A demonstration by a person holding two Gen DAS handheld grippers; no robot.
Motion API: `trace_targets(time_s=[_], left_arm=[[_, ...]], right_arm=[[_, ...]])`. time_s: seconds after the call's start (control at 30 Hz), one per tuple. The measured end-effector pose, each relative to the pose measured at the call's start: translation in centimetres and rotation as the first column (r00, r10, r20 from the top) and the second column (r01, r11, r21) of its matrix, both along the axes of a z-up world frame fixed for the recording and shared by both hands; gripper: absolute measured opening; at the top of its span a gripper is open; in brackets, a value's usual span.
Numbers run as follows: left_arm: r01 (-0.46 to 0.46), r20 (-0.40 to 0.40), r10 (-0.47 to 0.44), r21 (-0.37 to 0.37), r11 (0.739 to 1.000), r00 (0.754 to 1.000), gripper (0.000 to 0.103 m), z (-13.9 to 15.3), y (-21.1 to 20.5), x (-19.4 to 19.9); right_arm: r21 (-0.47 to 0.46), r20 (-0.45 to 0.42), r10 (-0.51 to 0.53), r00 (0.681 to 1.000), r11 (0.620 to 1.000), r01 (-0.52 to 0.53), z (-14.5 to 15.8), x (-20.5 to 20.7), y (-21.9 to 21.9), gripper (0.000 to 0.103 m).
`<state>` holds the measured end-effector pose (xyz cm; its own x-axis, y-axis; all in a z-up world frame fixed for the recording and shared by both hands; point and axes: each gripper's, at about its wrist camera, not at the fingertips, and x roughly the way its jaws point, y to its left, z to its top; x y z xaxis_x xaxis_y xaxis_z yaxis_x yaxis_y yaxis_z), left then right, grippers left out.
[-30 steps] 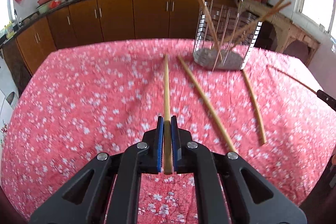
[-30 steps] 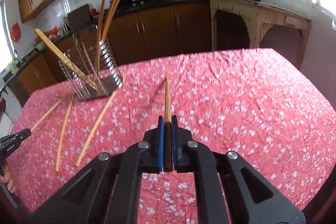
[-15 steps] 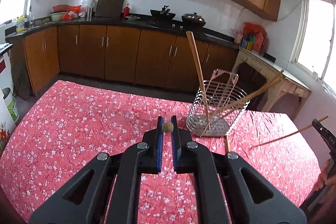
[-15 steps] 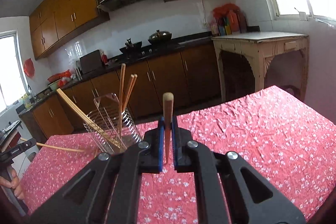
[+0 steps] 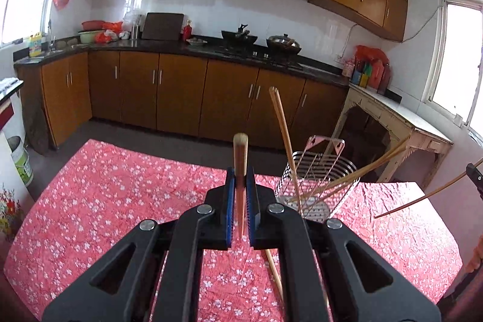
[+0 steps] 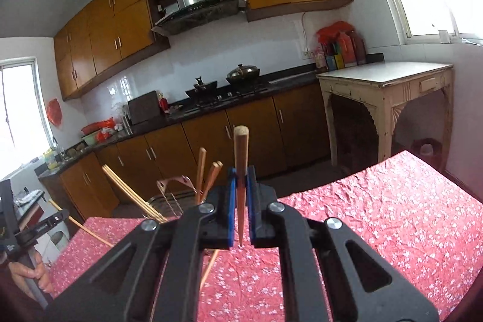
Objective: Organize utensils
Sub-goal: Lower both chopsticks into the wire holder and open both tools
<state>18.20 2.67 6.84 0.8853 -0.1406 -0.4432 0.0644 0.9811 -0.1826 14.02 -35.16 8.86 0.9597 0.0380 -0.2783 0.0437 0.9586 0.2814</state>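
Carrying one wooden chopstick (image 5: 240,171) in my left gripper (image 5: 240,201), another chopstick (image 6: 240,171) clamped in my right gripper (image 6: 240,201) (both raised off the table); next, lowering each into the wire holder (image 5: 317,186).

A counter (image 5: 105,201) under a red cloth with white blossoms carries a wire chopstick basket (image 5: 317,186) near its far edge and one loose chopstick (image 5: 273,267) lying flat just in front of it.
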Motion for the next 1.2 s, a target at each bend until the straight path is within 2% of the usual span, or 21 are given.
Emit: trace_targets(time_s=[0.23, 0.37, 0.57, 0.73, 0.97, 1.2], left_arm=[[0.006, 0.092, -0.006, 0.009, 1.000, 0.996, 0.007, 5.3, -0.6, -0.2], [0.003, 0.165, -0.001, -0.008, 1.000, 0.986, 0.007, 8.5, -2.1, 0.2], [-0.047, 0.249, 0.065, -0.077, 0.996, 0.966, 0.007, 10.9, -4.2, 2.5], [-0.077, 0.281, 0.105, -0.110, 0.991, 0.954, 0.007, 10.2, -5.1, 4.9], [-0.029, 0.175, 0.047, -0.105, 0.994, 0.983, 0.007, 6.6, -6.2, 7.8], [-0.013, 0.109, 0.022, -0.083, 0.997, 0.994, 0.007, 4.6, -6.5, 8.9]], right_arm=[[0.107, 0.080, 0.115, 0.990, 0.987, -0.123, 5.0, 0.1, 0.1, 0.008], [0.073, 0.107, 0.132, 0.985, 0.987, -0.141, 6.8, 2.1, 2.3, 0.008], [0.036, 0.097, 0.136, 0.986, 0.989, -0.141, 6.5, 6.3, 5.1, 0.008], [0.033, 0.029, 0.153, 0.988, 0.988, -0.154, 4.7, 9.4, 5.8, 0.008], [0.048, -0.068, 0.218, 0.974, 0.975, -0.215, 2.2, 12.3, 7.0, 0.008], [0.063, -0.147, 0.225, 0.963, 0.974, -0.218, -0.4, 14.6, 7.7, 0.008]])
